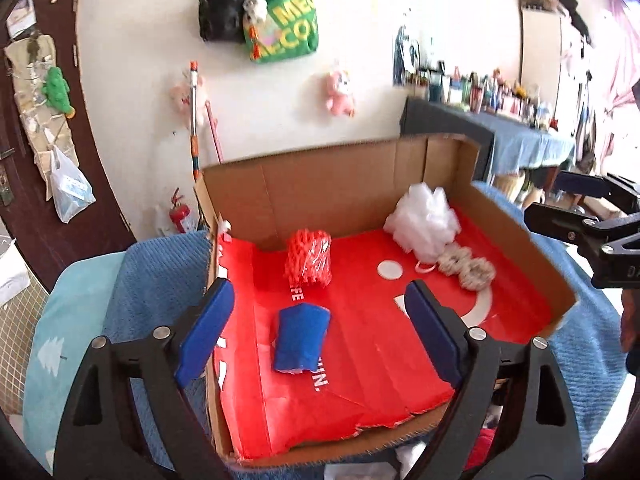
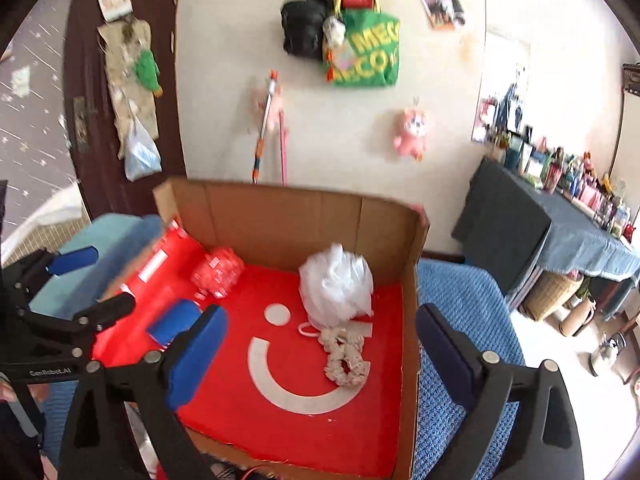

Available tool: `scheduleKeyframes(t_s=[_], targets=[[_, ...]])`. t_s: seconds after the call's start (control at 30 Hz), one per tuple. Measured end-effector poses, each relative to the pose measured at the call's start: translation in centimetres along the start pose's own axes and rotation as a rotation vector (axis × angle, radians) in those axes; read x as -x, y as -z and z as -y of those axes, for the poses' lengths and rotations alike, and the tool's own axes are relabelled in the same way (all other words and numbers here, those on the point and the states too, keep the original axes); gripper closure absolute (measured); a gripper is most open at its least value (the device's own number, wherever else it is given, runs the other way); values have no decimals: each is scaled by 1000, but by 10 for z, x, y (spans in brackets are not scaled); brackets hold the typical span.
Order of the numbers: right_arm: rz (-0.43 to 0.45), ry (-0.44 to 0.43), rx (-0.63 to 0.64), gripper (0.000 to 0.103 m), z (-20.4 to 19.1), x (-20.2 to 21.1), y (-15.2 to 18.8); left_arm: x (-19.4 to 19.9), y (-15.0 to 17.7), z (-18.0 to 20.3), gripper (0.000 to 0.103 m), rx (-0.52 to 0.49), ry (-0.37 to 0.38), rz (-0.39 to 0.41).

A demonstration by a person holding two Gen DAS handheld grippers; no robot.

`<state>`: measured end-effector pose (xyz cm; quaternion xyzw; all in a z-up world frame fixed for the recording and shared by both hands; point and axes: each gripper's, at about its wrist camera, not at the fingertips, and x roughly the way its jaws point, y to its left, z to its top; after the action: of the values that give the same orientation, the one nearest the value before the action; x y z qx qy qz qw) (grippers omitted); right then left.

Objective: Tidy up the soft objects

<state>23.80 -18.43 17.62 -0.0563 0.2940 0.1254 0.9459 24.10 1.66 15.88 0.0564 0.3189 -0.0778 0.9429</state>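
Open-topped cardboard box (image 2: 280, 216) leaves clear red floor between blue roll (image 1: 301, 338) and cream scrunchie (image 2: 345, 356); tall walls block the far side.

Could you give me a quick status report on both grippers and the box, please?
Left gripper, right gripper open, empty. Blue roll, white pouf, scrunchie in cardboard box. Nothing blocking.

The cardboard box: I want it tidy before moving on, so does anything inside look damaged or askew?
Yes. The red paper liner in the cardboard box is torn and ragged along its near edge and creased. The four soft items lie loosely on it, nothing spilled outside.
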Motion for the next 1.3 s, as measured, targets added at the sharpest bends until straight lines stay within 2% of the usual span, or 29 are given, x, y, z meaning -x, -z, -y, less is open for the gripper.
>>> scheduleKeyframes(t_s=[0.07,0.17,0.3,0.5,0.8,1.0,1.3], targets=[[47,6,2,5,-6,19,1,14,1,0,8,14,2,32],[101,9,5,0,-11,44,3,40,4,3,7,30,3,102],[169,32,19,0,-21,73,11,69,10,7,4,37,3,172],[229,22,0,0,-27,102,31,106,26,17,3,30,-14,260],[295,61,-16,0,-37,132,71,132,58,29,3,52,-25,320],[312,55,-58,0,-36,141,100,140,81,34,3,70,-21,343],[337,98,-95,0,-39,141,144,135,112,42,3,82,-5,316]])
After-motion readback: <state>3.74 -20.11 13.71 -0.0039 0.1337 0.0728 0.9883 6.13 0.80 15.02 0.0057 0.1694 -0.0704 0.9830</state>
